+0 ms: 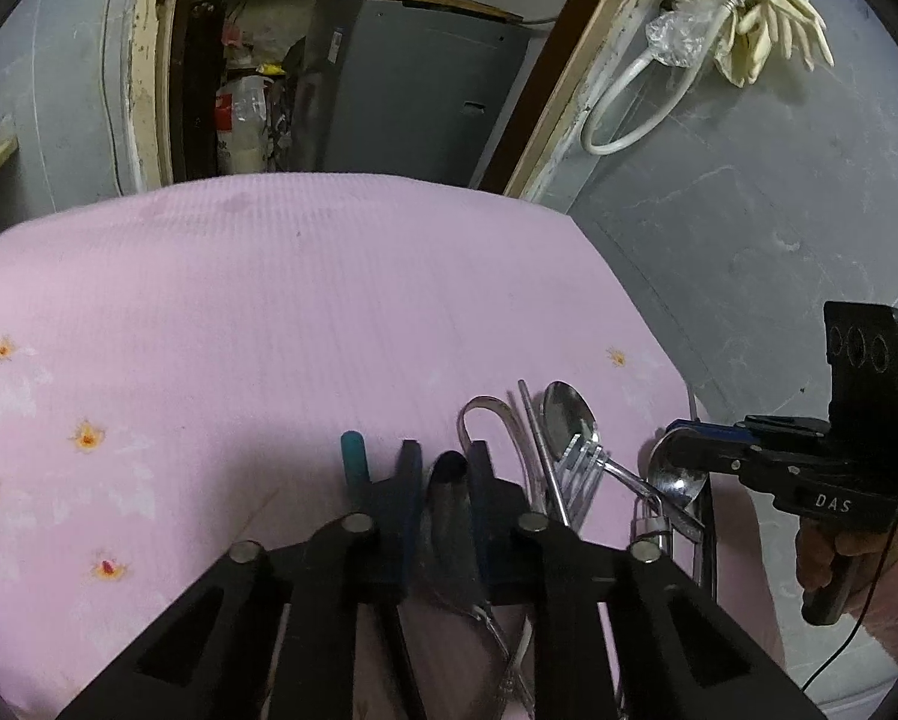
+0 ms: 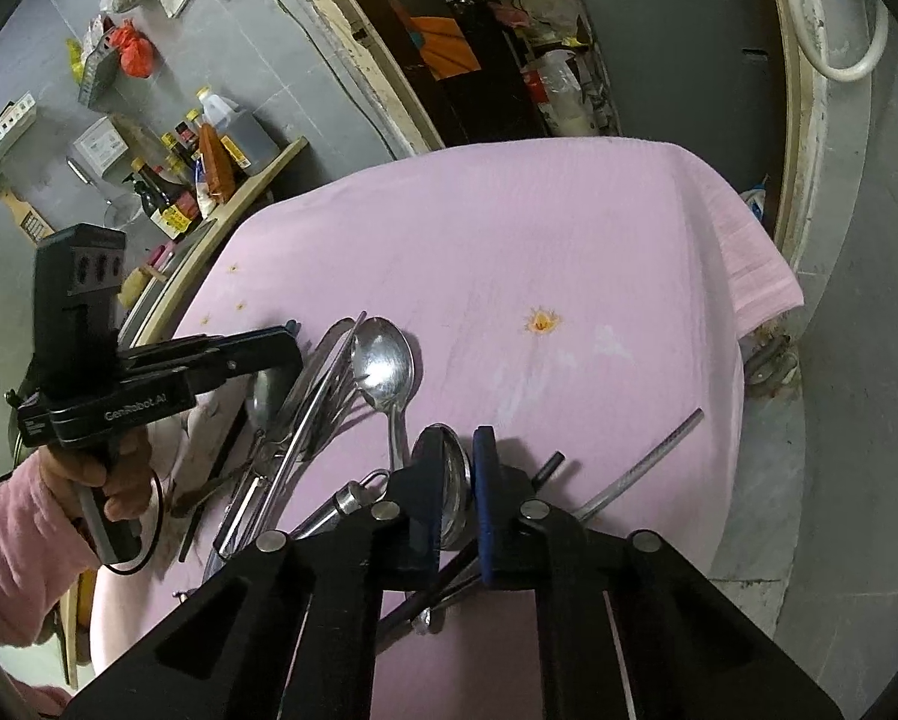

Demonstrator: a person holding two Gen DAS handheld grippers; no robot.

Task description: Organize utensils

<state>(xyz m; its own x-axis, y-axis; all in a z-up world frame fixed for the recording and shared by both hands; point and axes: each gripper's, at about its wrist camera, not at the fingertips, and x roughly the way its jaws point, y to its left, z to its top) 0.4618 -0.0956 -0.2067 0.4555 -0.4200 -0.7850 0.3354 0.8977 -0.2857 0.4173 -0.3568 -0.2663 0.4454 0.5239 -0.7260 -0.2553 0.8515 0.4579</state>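
step: picking from the utensil pile [image 2: 323,396] | left tongs [image 1: 443,468] squeezing a dark spoon [image 1: 449,510] | right tongs [image 2: 452,468] squeezing a shiny spoon [image 2: 452,480] | next: lifting both clear

"das" on right claw [image 1: 671,462] body, "genrobot.ai" on left claw [image 2: 290,339] body

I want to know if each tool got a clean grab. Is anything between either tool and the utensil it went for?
Nothing visible. The left tool is shut on a dark-bowled metal spoon; the right tool is shut on a shiny steel spoon. The other cutlery lies beside them on the pink cloth.
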